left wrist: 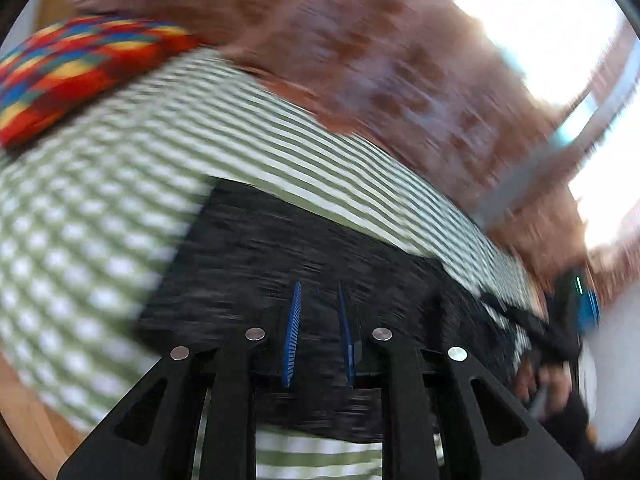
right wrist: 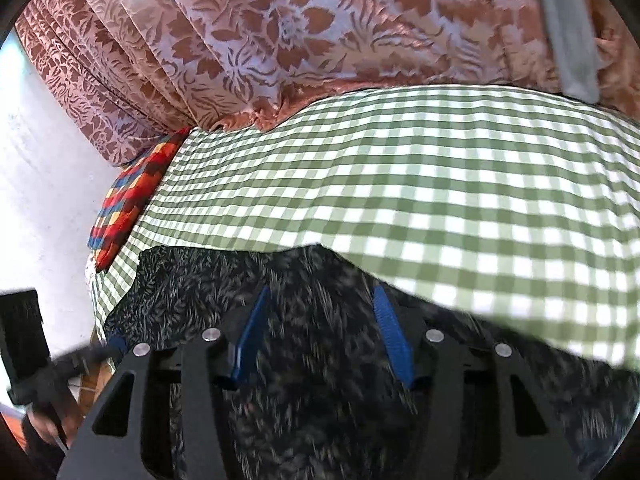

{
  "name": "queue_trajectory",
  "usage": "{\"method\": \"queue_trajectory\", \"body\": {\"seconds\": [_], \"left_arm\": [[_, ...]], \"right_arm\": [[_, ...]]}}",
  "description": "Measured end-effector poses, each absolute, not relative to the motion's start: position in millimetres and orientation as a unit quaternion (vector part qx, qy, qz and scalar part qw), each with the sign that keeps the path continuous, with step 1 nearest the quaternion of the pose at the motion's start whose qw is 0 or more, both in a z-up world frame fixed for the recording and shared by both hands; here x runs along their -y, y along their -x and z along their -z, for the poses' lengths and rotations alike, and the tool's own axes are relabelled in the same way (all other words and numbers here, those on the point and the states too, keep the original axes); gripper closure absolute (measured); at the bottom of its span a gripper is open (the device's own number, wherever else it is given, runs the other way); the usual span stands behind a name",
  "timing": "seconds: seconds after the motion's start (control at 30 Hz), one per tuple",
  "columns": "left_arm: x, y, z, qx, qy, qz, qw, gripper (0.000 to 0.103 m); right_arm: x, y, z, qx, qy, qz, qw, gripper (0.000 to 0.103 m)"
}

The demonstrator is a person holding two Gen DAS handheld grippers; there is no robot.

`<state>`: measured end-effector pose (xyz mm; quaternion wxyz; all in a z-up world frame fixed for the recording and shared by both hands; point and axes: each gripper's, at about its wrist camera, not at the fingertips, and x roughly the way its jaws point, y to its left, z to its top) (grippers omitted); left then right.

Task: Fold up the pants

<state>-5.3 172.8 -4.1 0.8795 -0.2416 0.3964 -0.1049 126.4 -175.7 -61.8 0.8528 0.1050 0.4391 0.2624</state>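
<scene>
Dark pants on a green-checked cloth, both hand-held grippers over them

Pants lie spread on the checked cloth, a colourful cushion at its far corner; left hand-held gripper narrow, fabric between its fingers, grip unclear through blur; right hand-held gripper spread wide above the pants, holding nothing

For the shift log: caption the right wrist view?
Open right gripper over dark patterned pants on green gingham cloth.

Ahead of my tongs a green-checked cloth covers the surface; dark pants and a colourful cushion lie on it.
</scene>
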Motion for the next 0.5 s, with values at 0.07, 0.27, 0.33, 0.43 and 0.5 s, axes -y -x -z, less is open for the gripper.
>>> {"method": "queue_trajectory", "body": {"seconds": [0.07,0.27,0.33,0.43,0.5], "left_arm": [[-139,-2,8,-0.410,0.219,0.152,0.872,0.087],[-60,-15,33,-0.455,0.177,0.248,0.837,0.087],[-49,-17,34,-0.452,0.177,0.263,0.834,0.087],[-33,-23,40,-0.465,0.154,0.265,0.831,0.087],[-27,-24,51,-0.486,0.138,0.258,0.823,0.087]], "right_arm": [[166,-142,66,-0.447,-0.094,-0.267,0.849,0.050],[135,-166,90,-0.476,-0.032,-0.274,0.835,0.096],[137,-171,86,-0.466,-0.033,-0.269,0.843,0.101],[130,-179,95,-0.466,-0.002,-0.249,0.849,0.101],[122,-179,100,-0.454,0.028,-0.240,0.858,0.101]]}}
